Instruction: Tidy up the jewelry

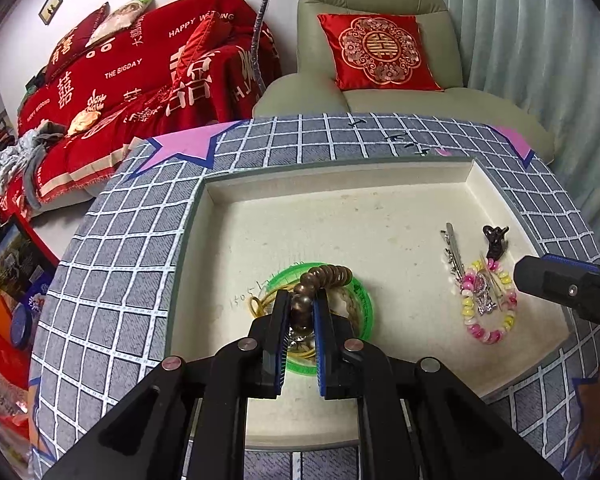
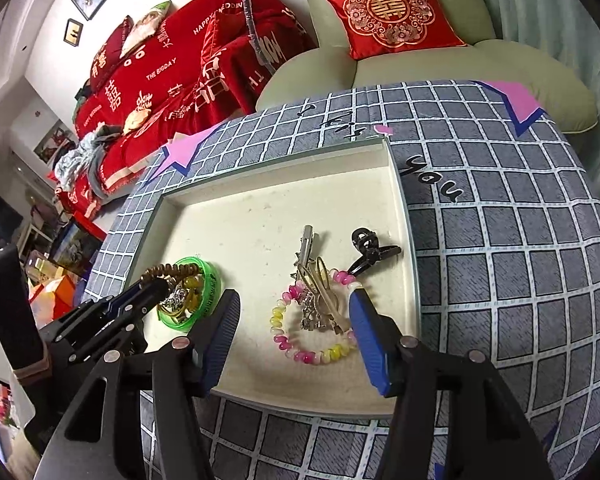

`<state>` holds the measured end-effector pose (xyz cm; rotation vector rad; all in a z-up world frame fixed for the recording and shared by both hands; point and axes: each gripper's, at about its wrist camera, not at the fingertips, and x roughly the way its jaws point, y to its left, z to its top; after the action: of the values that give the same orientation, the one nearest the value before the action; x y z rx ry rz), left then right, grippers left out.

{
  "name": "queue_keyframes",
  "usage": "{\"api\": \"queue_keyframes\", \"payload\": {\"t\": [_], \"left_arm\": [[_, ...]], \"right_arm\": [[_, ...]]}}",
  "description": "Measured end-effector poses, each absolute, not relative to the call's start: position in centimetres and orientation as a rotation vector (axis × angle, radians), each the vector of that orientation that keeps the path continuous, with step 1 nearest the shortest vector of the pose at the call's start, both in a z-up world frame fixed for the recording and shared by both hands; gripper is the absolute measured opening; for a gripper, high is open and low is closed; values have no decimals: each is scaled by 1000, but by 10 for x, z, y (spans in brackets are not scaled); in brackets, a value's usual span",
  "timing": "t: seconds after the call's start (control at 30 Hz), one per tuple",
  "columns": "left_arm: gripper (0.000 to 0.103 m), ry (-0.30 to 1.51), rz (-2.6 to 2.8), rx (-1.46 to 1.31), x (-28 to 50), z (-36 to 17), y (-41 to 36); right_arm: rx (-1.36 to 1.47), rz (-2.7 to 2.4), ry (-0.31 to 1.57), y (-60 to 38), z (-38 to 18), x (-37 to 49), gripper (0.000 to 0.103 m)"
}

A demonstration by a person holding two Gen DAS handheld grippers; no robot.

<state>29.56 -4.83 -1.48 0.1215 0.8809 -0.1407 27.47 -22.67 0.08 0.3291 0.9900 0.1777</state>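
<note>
My left gripper (image 1: 301,300) is shut on a brown wooden bead bracelet (image 1: 324,276), holding it over a round green dish (image 1: 365,304) that has gold chains in it. In the right wrist view the bracelet (image 2: 172,270) hangs over the dish (image 2: 210,290). My right gripper (image 2: 294,308) is open and empty, its fingers either side of a pink, yellow and white bead bracelet (image 2: 288,348). Silver hair clips (image 2: 314,280) lie across that bracelet. A black claw clip (image 2: 366,246) lies just beyond. All sit in a cream tray (image 2: 400,208).
The tray (image 1: 204,216) rests on a table under a grey checked cloth (image 2: 500,240). A green armchair with a red cushion (image 1: 378,52) and a sofa under a red blanket (image 1: 140,80) stand behind the table.
</note>
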Motion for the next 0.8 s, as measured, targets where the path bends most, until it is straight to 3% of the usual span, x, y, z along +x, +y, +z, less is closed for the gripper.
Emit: {"api": "queue_keyframes", "payload": {"t": [0.13, 0.17, 0.2, 0.23, 0.43, 0.63, 0.8], "left_arm": [[22, 861, -146, 112, 293, -9, -44], [35, 855, -147, 114, 291, -8, -43], [90, 849, -139, 116, 289, -7, -43], [103, 820, -114, 118, 285, -4, -42], [103, 766, -122, 156, 276, 5, -46], [103, 785, -110, 157, 263, 4, -41], [103, 806, -93, 127, 243, 1, -32]], "right_arm": [[326, 163, 990, -228, 3, 272, 61], [325, 161, 991, -228, 3, 272, 61], [323, 159, 991, -228, 4, 271, 61], [321, 156, 990, -229, 4, 270, 61], [320, 149, 990, -229, 7, 266, 63], [318, 148, 984, -229, 10, 257, 84], [308, 142, 993, -228, 8, 244, 85]]}}
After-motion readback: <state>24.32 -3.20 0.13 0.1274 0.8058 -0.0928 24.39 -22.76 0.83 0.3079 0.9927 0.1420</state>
